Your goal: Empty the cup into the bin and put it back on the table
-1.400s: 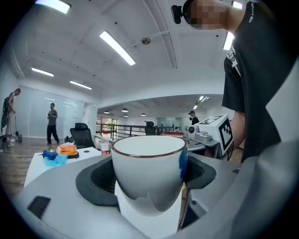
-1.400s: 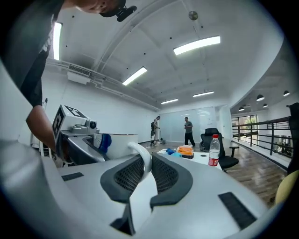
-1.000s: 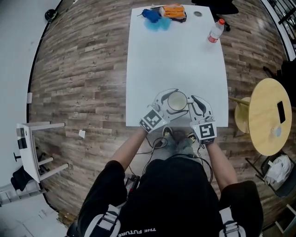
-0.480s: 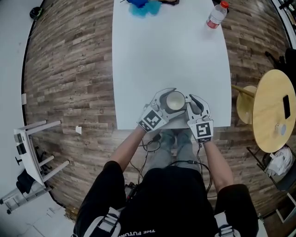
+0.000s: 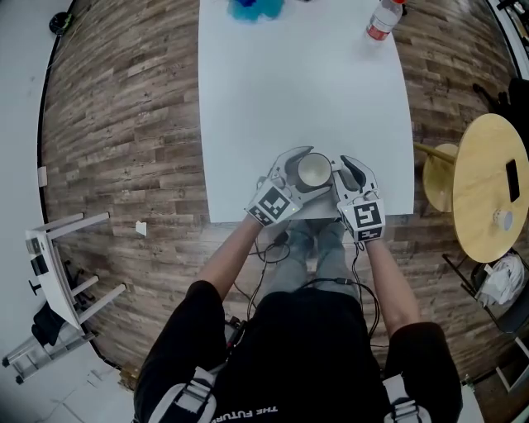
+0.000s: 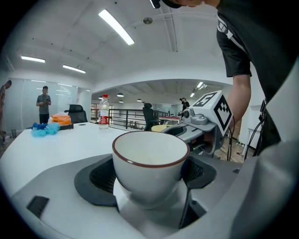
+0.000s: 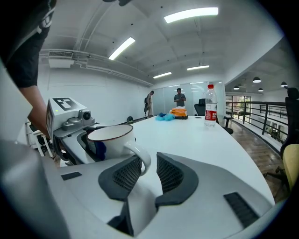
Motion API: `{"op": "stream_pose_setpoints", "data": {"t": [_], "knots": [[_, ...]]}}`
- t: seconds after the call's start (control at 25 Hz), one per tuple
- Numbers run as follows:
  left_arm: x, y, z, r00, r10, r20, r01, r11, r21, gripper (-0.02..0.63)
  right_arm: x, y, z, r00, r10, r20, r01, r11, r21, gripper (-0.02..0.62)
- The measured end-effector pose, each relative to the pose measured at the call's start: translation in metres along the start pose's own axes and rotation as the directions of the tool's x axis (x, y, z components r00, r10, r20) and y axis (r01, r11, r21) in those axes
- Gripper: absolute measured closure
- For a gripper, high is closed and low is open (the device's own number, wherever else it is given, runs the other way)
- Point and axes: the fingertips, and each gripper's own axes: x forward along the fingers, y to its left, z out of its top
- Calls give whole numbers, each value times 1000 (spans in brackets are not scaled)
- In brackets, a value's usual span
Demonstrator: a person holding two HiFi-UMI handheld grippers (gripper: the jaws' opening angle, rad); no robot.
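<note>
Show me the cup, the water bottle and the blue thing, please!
cup (image 6: 150, 179): left gripper view, on its white outer side below the rim.
water bottle (image 7: 210, 111): right gripper view, on its red label.
blue thing (image 5: 252, 8): head view, on its middle, at the picture's top edge.

White print on the person's black shirt (image 5: 306, 355) reads "THE FUTUR", cut off at the frame's lower edge. The red label on the bottle (image 7: 210, 109) is too small to read.

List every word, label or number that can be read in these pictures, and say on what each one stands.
"THE FUTUR": upside down and cut off by the picture's edge, on the person's black shirt.
Bottle: white print on its red label, too small to read.
Two marker cubes: black-and-white square patterns only, no words.
</note>
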Motion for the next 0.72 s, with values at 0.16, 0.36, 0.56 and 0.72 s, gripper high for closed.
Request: {"op": "stream_pose_setpoints", "data": {"t": [0.16,0.36,0.56,0.72], "knots": [[-7,-2,-2,1000,22,1,-22,999,-25,210,-8,1,1,1000,10,-17,-10,1000,7,448],[-16,-3,1,1000,22,-1,-22,1000,-15,210,-15,1,7,1000,-19,-9,19,1000,-9,448],[-30,-8,7,999,52,10,-52,998,-21,210,-31,6,11,1000,-19,-1,19,1000,-20,448],[-52,-2,18,992,115,49,-113,992,-49,210,-39,12,24,999,-33,23,34,998,-52,448]]}}
